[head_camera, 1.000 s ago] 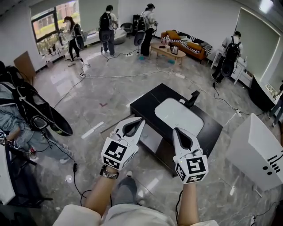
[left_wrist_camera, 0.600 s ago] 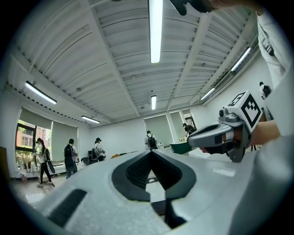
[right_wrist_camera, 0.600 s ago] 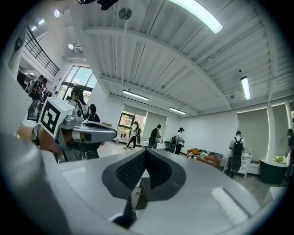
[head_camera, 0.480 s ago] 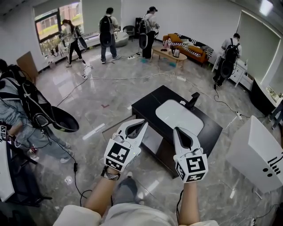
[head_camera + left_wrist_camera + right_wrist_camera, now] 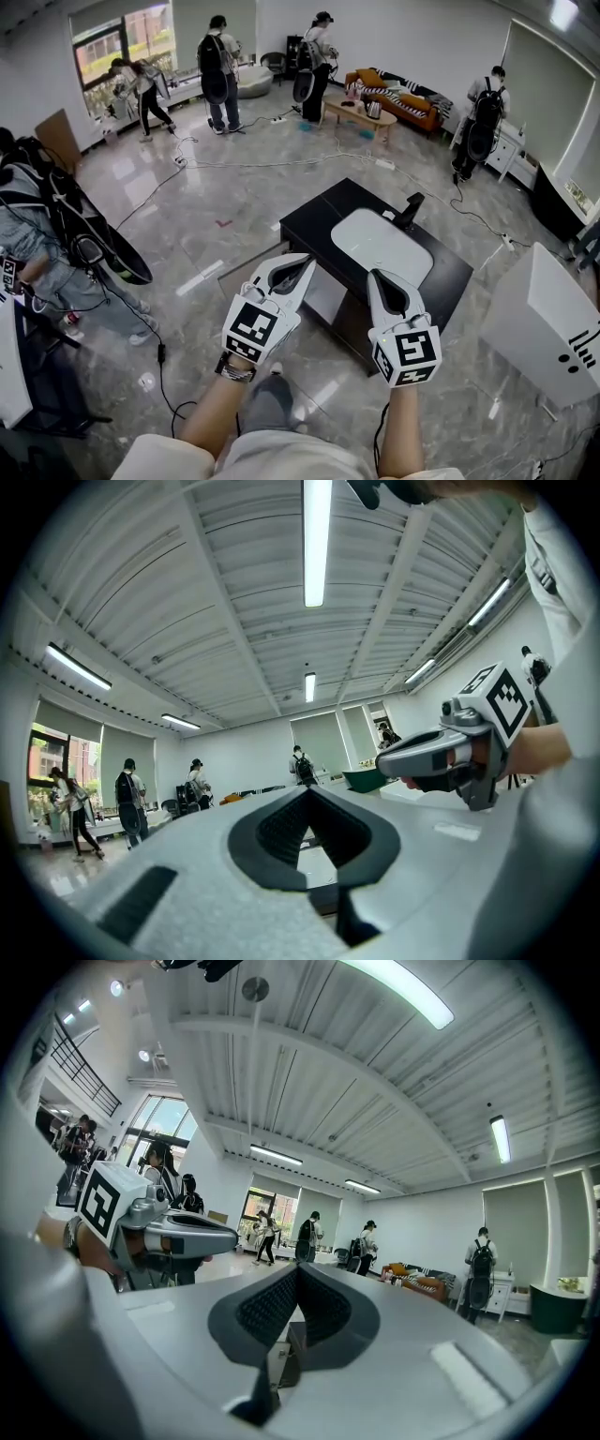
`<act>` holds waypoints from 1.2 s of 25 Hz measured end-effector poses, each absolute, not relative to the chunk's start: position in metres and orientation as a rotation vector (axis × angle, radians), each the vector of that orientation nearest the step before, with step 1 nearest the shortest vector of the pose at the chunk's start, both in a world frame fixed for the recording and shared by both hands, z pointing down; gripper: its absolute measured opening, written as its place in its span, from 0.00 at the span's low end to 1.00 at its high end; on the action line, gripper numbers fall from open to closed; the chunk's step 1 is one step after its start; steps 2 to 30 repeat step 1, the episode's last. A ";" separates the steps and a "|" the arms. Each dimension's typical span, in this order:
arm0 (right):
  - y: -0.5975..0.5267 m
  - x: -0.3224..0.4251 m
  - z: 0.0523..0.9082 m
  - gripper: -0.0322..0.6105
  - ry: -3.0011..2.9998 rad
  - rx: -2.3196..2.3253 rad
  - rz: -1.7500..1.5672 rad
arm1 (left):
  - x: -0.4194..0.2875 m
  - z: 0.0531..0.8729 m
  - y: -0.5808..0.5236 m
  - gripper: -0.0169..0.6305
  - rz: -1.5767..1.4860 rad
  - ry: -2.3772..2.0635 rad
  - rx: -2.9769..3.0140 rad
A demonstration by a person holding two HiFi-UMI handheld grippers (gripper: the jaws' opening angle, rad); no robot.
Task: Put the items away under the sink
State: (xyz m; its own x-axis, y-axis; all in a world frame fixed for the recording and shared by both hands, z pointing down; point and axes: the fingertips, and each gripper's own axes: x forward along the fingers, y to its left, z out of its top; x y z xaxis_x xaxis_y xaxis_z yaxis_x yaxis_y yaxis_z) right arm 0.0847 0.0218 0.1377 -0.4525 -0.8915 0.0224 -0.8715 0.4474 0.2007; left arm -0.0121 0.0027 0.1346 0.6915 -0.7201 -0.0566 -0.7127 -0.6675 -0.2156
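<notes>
A black sink cabinet [image 5: 305, 217] with a white basin [image 5: 380, 246] and a dark faucet [image 5: 408, 208] stands on the floor ahead of me. Both grippers are held level side by side in front of its near side. My left gripper [image 5: 301, 258] is shut with nothing in it, and its tips meet in the left gripper view [image 5: 307, 790]. The right gripper [image 5: 372, 276] is also shut and holds nothing [image 5: 296, 1267]. Each gripper shows in the other's view: the right gripper [image 5: 441, 752] and the left gripper [image 5: 183, 1234]. A pale panel [image 5: 319, 295] shows on the cabinet's front below the basin.
A white box [image 5: 548, 323] stands at the right. Cables [image 5: 159, 361] trail over the glossy floor. A person with black gear [image 5: 56, 244] is close at the left. Several people with backpacks [image 5: 214, 70] stand at the far end by an orange sofa [image 5: 403, 98].
Both grippers have stayed where they were, still shut. Only the people at the far end of the room have shifted.
</notes>
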 end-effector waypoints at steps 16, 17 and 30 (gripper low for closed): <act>0.021 0.085 0.138 0.06 -2.564 1.571 -0.241 | -0.011 0.135 0.003 0.03 -0.050 1.150 -2.683; 0.021 0.085 0.138 0.06 -2.564 1.571 -0.241 | -0.011 0.135 0.003 0.03 -0.050 1.150 -2.683; 0.021 0.085 0.138 0.06 -2.564 1.571 -0.241 | -0.011 0.135 0.003 0.03 -0.050 1.150 -2.683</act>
